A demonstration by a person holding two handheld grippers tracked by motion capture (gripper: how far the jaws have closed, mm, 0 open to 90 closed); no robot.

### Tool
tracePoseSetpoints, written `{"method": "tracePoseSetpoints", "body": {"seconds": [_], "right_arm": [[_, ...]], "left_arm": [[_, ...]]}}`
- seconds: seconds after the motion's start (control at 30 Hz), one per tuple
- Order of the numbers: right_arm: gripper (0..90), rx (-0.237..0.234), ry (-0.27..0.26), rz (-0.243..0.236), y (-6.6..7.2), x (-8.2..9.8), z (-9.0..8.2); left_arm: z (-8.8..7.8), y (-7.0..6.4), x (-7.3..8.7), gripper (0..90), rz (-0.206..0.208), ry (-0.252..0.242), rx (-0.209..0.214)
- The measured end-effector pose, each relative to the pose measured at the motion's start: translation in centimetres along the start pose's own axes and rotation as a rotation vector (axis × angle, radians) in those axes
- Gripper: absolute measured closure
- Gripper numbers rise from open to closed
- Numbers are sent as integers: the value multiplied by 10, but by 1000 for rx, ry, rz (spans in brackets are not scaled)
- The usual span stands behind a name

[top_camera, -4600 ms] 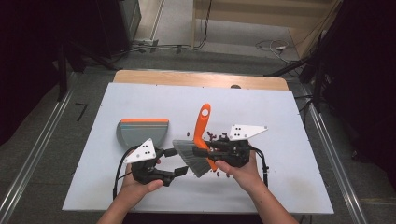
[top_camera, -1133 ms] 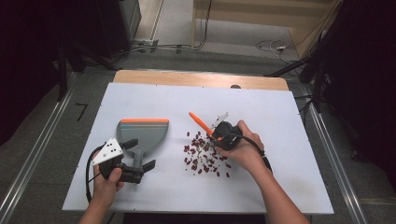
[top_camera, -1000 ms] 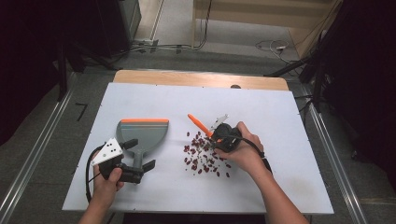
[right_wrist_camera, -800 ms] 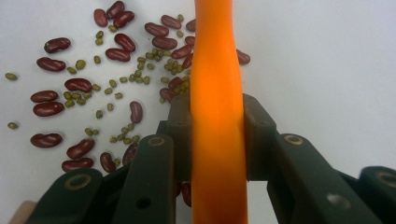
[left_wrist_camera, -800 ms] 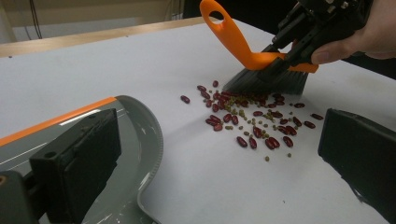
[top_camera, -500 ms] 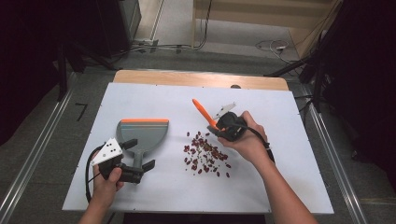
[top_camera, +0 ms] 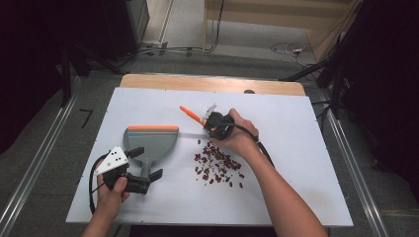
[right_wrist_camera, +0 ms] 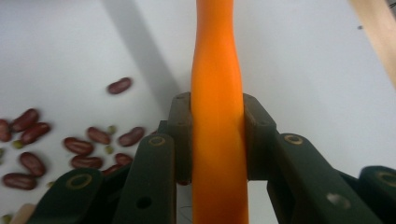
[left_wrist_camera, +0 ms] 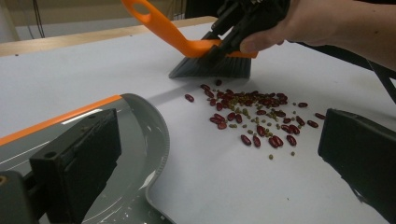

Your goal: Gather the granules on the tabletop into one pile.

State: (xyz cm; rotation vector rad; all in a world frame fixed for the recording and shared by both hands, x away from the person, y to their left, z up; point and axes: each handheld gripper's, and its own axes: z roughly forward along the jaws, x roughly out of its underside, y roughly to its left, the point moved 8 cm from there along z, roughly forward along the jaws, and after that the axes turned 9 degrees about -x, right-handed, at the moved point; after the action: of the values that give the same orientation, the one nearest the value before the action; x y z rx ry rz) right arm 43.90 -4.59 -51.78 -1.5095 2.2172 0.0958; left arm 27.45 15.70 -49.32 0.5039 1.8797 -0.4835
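A: Item one?
B: Hand brush [left_wrist_camera: 205, 56], orange handle with a hanging hole, dark bristles. Clamped in the right hand-held gripper [top_camera: 213, 123], bristles on the white table [top_camera: 296, 163] just beyond the scattered red beans [top_camera: 217, 165].
A: Item two?
B: Grey dustpan [top_camera: 150, 143], orange-edged lip, left of the beans. The left hand-held gripper [top_camera: 141, 180] stands at its handle; grip cannot be told.
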Motion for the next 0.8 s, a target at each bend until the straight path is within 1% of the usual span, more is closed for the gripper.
{"method": "tracePoseSetpoints", "body": {"seconds": [0.03,0.1,0.13,0.17,0.2,0.23,0.27,0.3,0.33,0.37,0.4,0.47,0.5,0.53,0.57,0.63,0.67,0.7,0.73,0.77,0.8], "right_arm": [[686,0,0,0,0,0,0],[685,-6,5,-5,5,1,-1],[685,-24,0,7,9,2,-1],[684,-44,-4,7,16,3,-4],[684,-59,-3,-10,21,4,-5],[684,-59,-3,-10,21,4,-5],[683,-66,2,-9,25,5,-6],[683,-63,2,-25,28,6,-6],[683,-62,1,-31,31,6,-7],[683,-68,-2,-44,34,7,-8],[683,-82,2,-40,38,8,-9],[684,-85,-3,-42,41,9,-12],[684,-96,-4,-44,43,10,-14],[684,-80,-12,-46,44,11,-15],[685,-75,-10,-57,44,12,-15],[685,-82,-3,-54,48,13,-17],[686,-76,-2,-65,47,13,-18],[687,-82,-1,-52,48,13,-20],[688,-90,-6,-51,47,13,-22],[688,-85,-18,-56,44,11,-23],[688,-59,-29,-38,39,7,-27]], "left_arm": [[0,0,0,0,-2,-1,2],[0,-1,0,0,2,1,1],[1,-2,0,0,3,0,2],[1,-3,-1,0,5,2,0],[1,-3,-1,0,10,2,1],[1,-4,-1,0,13,2,1],[1,-4,0,0,16,6,2],[2,-4,0,0,19,10,-1],[2,-4,1,0,22,9,0],[2,-5,1,0,22,11,0],[3,-5,1,0,23,10,3],[3,-5,1,0,28,9,6],[3,-5,2,0,31,9,7],[3,-5,2,0,33,11,7],[3,-4,2,0,34,12,6],[2,-3,3,0,34,14,5],[2,-3,3,0,32,13,5],[2,-3,3,0,32,11,5],[2,-2,3,0,31,11,4],[2,-2,3,0,30,12,3],[2,-2,3,0,30,11,1]]}}
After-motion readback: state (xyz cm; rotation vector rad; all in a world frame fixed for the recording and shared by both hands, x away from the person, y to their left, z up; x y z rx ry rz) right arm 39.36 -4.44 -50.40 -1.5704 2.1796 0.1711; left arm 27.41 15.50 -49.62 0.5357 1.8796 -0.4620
